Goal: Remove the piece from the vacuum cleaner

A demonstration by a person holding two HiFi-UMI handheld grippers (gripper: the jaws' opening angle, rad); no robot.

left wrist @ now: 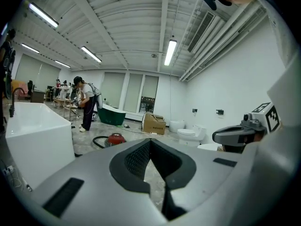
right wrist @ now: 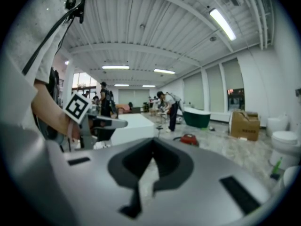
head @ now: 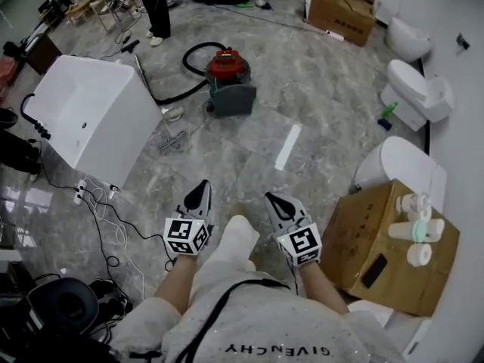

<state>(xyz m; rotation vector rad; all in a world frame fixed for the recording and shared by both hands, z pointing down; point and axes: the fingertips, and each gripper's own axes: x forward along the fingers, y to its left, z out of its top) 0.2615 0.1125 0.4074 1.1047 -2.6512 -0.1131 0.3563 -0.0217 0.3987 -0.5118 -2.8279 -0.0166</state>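
Vacuum cleaner (head: 229, 78) — red-lidded, on the floor well ahead of both grippers, its hose (head: 184, 60) looping off to the left. Left gripper (head: 201, 187) and right gripper (head: 272, 199): jaws pressed together, empty — the left lies marginally nearer the machine.

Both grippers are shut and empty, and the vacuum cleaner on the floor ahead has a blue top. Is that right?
No: the vacuum cleaner has a red top, not blue; the head view shows it. The left gripper and right gripper are shut and empty.
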